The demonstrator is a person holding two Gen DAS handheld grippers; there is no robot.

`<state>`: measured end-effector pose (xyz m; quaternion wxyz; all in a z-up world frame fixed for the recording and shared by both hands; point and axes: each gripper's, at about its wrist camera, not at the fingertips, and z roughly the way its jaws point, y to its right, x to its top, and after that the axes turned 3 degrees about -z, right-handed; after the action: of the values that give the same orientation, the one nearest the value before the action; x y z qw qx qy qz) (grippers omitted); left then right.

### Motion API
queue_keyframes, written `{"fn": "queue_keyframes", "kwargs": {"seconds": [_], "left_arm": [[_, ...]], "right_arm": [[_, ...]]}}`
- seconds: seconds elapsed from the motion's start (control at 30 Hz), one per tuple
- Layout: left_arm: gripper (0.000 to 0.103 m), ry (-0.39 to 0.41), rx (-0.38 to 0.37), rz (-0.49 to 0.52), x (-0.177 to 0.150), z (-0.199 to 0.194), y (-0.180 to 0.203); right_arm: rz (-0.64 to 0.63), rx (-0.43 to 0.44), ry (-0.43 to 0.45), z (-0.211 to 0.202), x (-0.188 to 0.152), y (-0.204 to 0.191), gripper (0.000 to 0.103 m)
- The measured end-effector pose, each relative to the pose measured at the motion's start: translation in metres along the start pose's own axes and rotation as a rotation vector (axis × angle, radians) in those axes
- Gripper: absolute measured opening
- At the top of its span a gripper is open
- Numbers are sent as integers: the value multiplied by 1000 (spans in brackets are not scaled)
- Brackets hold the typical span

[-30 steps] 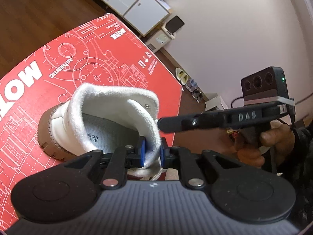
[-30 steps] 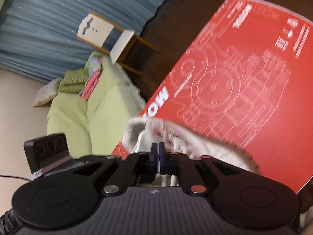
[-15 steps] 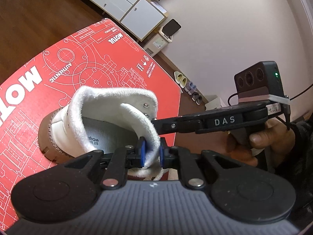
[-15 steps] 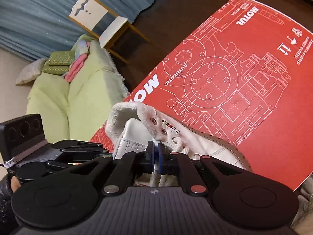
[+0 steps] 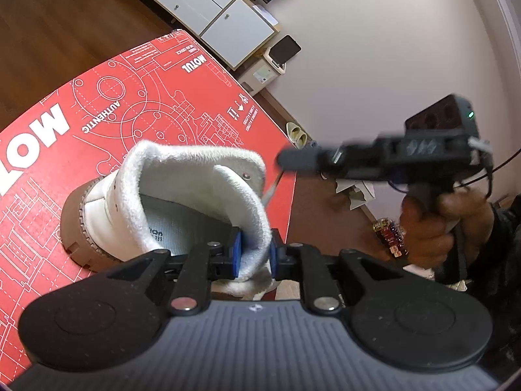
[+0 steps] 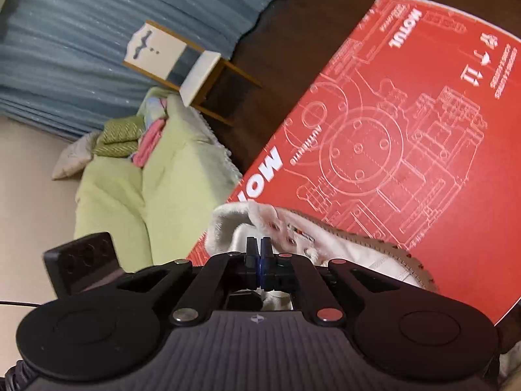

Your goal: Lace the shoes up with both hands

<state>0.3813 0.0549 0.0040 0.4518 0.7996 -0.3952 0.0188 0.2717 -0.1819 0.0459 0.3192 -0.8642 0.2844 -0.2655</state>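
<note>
A: Item 1, white high-top shoe with fleecy lining and brown lugged sole (image 5: 162, 202). Where did it sit?

B: On the red printed cardboard box (image 5: 97, 104), near the box's right-hand corner, heel toward the box's middle. The left gripper (image 5: 254, 251) had its 2 blue pads closed on the shoe's fleecy collar edge, which filled the narrow gap between them.

A: Item 2, right gripper?

B: The right gripper (image 6: 259, 257) stood off the box's right edge, beside the shoe's eyelet flap. Its jaws were pressed almost together. A thin pale lace (image 5: 270, 192) ran from the eyelet flap toward its tip in the left view, blurred; whether the pads actually held it could not be told.

A: Risks?

B: 3, as judged. Soft fleece could slip from the left pads, letting the shoe roll on the box. A hard pull on the lace could drag the shoe off the box's right corner. A thin lace end could slide out of nearly closed pads.
</note>
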Motion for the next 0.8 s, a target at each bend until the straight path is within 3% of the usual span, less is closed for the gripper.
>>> {"fn": "queue_keyframes", "kwargs": {"seconds": [0.17, 0.27, 0.37, 0.5, 0.8], "left_arm": [[12, -5, 14, 18, 0, 1, 4], [11, -1, 25, 11, 0, -1, 5], [11, 7, 35, -3, -3, -2, 6], [11, 18, 33, -26, -5, -2, 4], [11, 16, 38, -13, -4, -2, 6]], "right_arm": [[-27, 23, 29, -6, 5, -2, 1], [-44, 36, 47, -10, 8, -3, 13], [-40, 11, 80, -16, 7, 2, 17], [-24, -34, 89, -20, 3, 11, 17], [-95, -10, 68, -8, -7, -7, 17]]}}
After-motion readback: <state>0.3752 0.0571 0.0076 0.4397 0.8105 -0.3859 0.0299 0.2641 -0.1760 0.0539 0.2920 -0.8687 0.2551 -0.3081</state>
